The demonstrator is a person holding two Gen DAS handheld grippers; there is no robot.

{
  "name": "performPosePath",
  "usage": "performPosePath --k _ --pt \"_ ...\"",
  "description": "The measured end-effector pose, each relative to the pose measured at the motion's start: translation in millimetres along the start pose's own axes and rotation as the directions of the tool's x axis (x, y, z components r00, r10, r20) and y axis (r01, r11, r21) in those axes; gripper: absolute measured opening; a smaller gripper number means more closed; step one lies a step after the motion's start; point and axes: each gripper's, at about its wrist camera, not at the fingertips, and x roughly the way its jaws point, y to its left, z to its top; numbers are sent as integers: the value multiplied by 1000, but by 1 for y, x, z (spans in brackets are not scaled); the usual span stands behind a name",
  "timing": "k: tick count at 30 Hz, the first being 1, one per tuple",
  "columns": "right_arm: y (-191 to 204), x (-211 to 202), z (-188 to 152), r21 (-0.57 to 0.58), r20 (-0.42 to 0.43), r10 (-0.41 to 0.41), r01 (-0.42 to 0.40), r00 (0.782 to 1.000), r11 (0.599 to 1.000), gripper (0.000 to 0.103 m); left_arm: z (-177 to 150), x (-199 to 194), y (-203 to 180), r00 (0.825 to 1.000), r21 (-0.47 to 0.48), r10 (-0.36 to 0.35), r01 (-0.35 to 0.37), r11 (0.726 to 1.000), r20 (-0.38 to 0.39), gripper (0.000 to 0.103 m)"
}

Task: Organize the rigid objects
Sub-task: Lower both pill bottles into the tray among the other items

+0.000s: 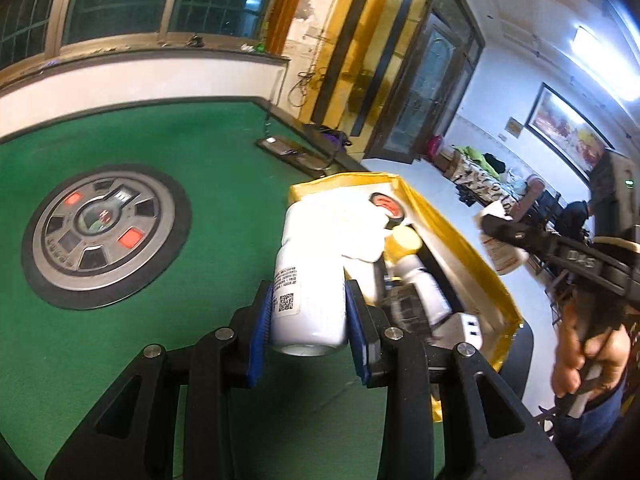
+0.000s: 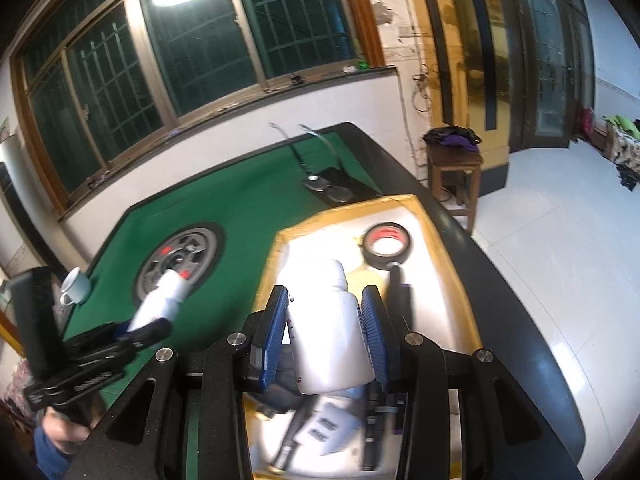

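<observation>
My left gripper (image 1: pixel 308 296) is shut on a white plastic bottle (image 1: pixel 310 276) with a QR label, held above the green table beside the yellow-rimmed tray (image 1: pixel 456 232). My right gripper (image 2: pixel 326 296) is shut on another white bottle (image 2: pixel 330 332), held over the tray (image 2: pixel 272 264). The tray holds a black tape roll (image 2: pixel 386 244), a black pen (image 2: pixel 400 292) and a white plug adapter (image 2: pixel 328 424). The right wrist view shows the left gripper (image 2: pixel 144 326) with its bottle (image 2: pixel 164 296) at the left. The left wrist view shows the right gripper (image 1: pixel 496 228) at the right.
The green felt table (image 1: pixel 200 160) has a round grey dial panel (image 1: pixel 106 236) at its centre. A small white cup (image 2: pixel 76 286) stands near the left edge. Dark flat devices with cables (image 2: pixel 332 188) lie at the far side. A wooden stool (image 2: pixel 454 172) stands beyond the table.
</observation>
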Motion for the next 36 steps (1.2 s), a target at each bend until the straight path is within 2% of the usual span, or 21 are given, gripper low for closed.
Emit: performPosePath --k 7,10,21,25,29,36 --pt "-22 2 0 29 -15 4 -3 1000 1000 34 8 8 -34 999 21 -45 45 999 -2 32" --pt "-29 5 0 34 -22 15 -14 1000 999 34 10 24 -46 998 29 -55 56 998 -30 32" --pt "-53 23 4 60 -50 27 -24 998 998 34 9 69 -70 992 49 -42 48 998 -121 32" --pt "-60 33 2 75 -74 32 -26 997 997 34 9 75 -82 995 90 -4 14 996 -103 32" --pt "-62 38 3 68 -84 28 -22 996 997 34 13 80 -87 995 73 -15 22 997 -99 32" --pt "-70 52 1 65 -132 4 4 991 998 34 11 92 -105 990 99 0 14 995 -141 32"
